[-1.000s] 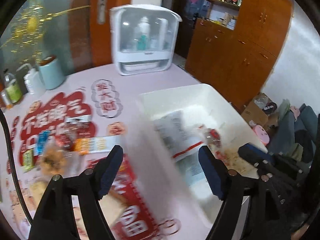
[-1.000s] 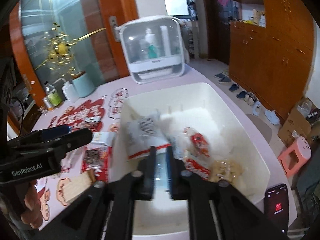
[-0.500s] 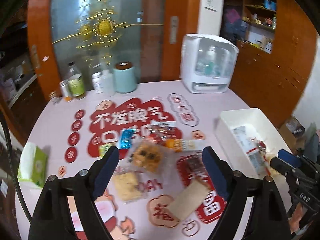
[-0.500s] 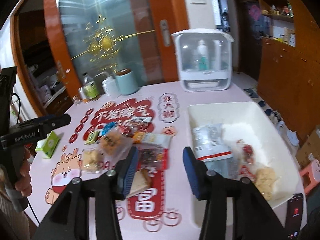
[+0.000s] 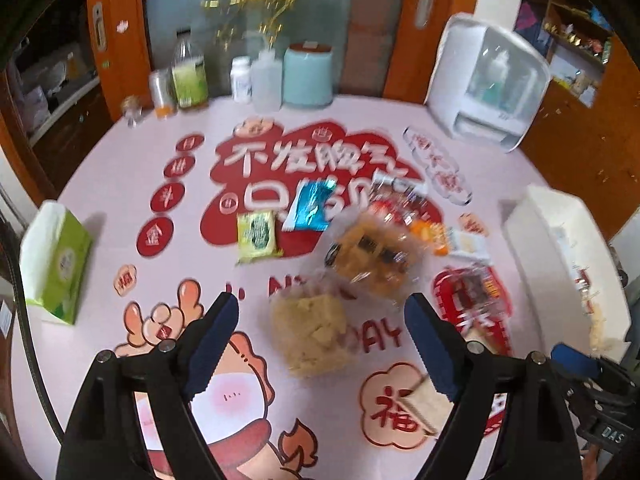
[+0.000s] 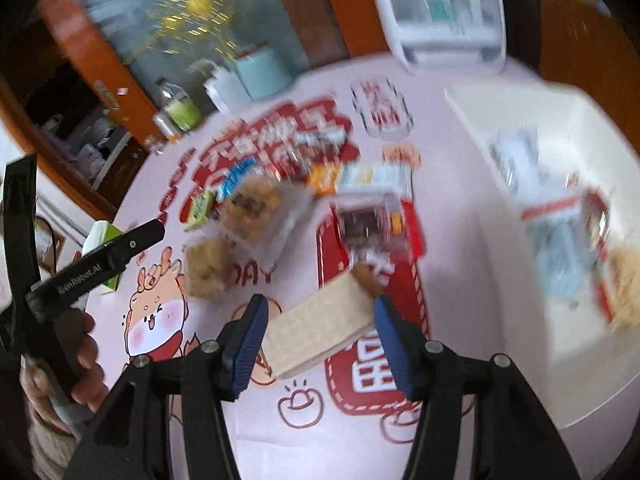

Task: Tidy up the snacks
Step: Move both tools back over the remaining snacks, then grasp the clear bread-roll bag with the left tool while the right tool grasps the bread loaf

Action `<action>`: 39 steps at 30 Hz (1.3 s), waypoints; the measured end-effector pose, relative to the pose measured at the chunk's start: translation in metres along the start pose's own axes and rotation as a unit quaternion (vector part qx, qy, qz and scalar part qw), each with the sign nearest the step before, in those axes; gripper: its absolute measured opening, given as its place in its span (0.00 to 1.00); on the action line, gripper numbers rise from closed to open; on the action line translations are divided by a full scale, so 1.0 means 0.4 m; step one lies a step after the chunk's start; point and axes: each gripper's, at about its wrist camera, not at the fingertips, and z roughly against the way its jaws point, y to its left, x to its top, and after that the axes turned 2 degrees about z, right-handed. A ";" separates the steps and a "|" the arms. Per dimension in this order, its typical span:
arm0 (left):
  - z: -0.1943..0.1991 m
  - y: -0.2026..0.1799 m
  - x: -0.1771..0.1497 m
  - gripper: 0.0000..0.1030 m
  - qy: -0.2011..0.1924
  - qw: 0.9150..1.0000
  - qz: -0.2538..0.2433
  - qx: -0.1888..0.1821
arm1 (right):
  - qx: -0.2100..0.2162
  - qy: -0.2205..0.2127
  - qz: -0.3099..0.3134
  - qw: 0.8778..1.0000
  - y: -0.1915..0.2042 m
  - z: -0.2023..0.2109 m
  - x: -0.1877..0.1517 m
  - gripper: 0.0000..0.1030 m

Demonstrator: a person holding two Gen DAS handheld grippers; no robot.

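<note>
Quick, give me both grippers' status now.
Left gripper: open, empty, above the pale crumbly snack bag.
Right gripper: open, straddling the tan wafer pack, not gripping.

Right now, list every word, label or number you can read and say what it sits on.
"GenRobot.AI", first letter partly cut off: on the left gripper body, right wrist view.
"DAS": on the right gripper body, left wrist view.
"福": on a cloud-shaped print on the tablecloth.
"不" opens the big white line on the red print; the rest is blurred.
"金": small red circle.
Snack packets and bottle labels: too blurred to read.
</note>
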 end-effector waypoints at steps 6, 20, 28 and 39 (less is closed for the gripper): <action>-0.130 0.024 -0.018 0.82 0.052 0.998 0.030 0.024 | 0.009 0.081 -0.075 0.994 -0.021 -0.109 -0.036 0.54; -0.260 0.025 -0.020 0.82 0.095 0.993 0.063 0.041 | -0.010 0.113 -0.111 0.987 0.030 -0.213 -0.030 0.59; -0.287 0.019 -0.027 0.82 0.092 0.992 0.051 0.066 | -0.040 0.082 -0.104 0.990 0.056 -0.234 0.002 0.64; -0.259 0.072 -0.036 0.60 0.078 0.992 0.050 0.082 | -0.084 0.066 -0.075 0.991 0.108 -0.283 0.028 0.85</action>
